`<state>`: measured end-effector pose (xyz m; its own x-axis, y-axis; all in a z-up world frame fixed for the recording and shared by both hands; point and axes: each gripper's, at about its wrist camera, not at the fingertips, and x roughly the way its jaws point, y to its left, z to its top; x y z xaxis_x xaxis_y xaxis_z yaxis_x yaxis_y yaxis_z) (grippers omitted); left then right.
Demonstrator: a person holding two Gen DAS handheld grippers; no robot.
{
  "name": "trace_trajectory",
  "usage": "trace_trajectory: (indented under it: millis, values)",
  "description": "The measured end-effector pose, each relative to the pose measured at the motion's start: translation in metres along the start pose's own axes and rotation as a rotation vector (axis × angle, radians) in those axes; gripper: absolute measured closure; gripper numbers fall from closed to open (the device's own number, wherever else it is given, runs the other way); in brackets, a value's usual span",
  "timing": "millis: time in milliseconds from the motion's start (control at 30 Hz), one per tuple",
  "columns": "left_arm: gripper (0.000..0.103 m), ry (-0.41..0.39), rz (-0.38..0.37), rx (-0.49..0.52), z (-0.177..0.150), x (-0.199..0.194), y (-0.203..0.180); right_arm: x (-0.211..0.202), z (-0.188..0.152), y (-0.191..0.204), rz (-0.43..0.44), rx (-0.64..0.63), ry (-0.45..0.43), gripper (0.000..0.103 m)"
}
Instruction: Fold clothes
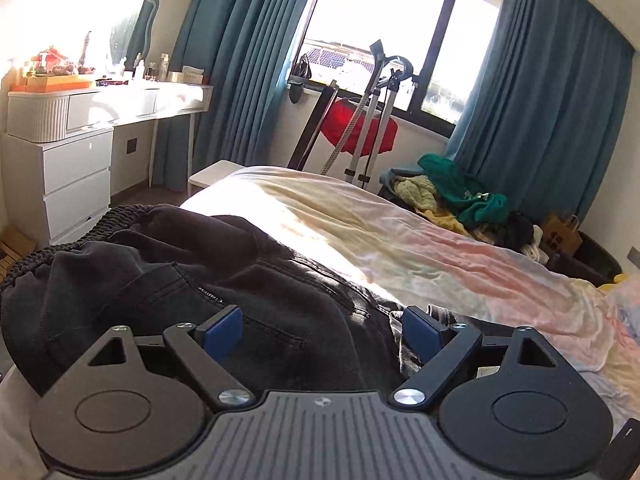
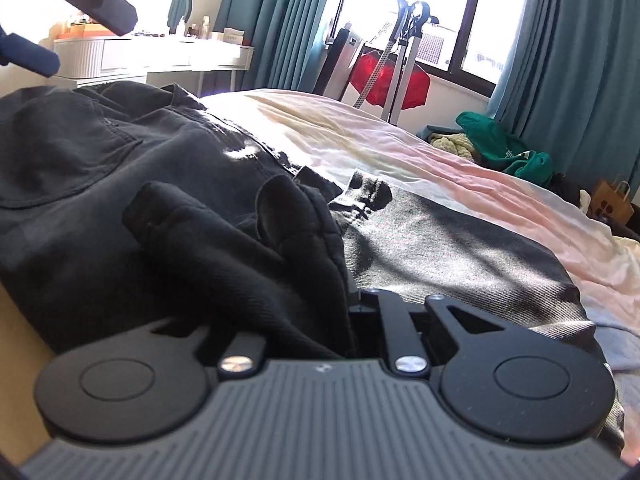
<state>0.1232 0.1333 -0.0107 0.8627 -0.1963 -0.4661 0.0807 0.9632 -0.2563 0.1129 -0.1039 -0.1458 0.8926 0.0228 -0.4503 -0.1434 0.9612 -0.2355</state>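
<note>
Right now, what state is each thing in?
Left gripper: open, over the trousers.
Right gripper: shut on a fold of the trousers.
Black trousers: rumpled on the bed, unfolded.
Curtains: drawn open.
Dresser drawers: closed.

Left black two-finger gripper (image 1: 322, 330) sat level, blue pads spread wide. Right black two-finger gripper (image 2: 352, 304) was clamped, fingertips hidden.
</note>
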Motion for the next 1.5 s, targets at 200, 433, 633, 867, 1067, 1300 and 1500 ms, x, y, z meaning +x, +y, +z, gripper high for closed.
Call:
trace_trajectory:
  millis: [200,433,633,867,1067,1300,1500]
  values:
    - [0.014,0.018,0.010,-0.003,-0.008,0.010,-0.002,-0.008,0.010,0.020,0.040,-0.019,-0.098,0.088]
    - [0.014,0.027,0.017,0.072,-0.020,0.020,-0.011,0.000,0.014,0.024,0.144,0.076,-0.036,0.087]
    - [0.014,0.044,-0.005,0.094,-0.030,0.027,-0.015,-0.013,0.022,0.015,0.298,0.191,0.022,0.027]
    - [0.015,0.058,-0.022,0.177,-0.045,0.030,-0.026,-0.049,0.033,-0.017,0.374,0.384,0.066,0.021]
    - [0.014,0.076,-0.029,0.243,-0.058,0.034,-0.035,-0.055,0.033,-0.062,0.189,0.437,0.058,0.021]
    - [0.013,0.148,0.031,0.239,-0.072,0.054,-0.030,-0.018,0.001,-0.085,0.014,0.469,0.136,0.022]
    - [0.009,0.119,0.061,0.227,-0.072,0.049,-0.033,0.002,-0.019,-0.085,0.016,0.548,0.163,0.018]
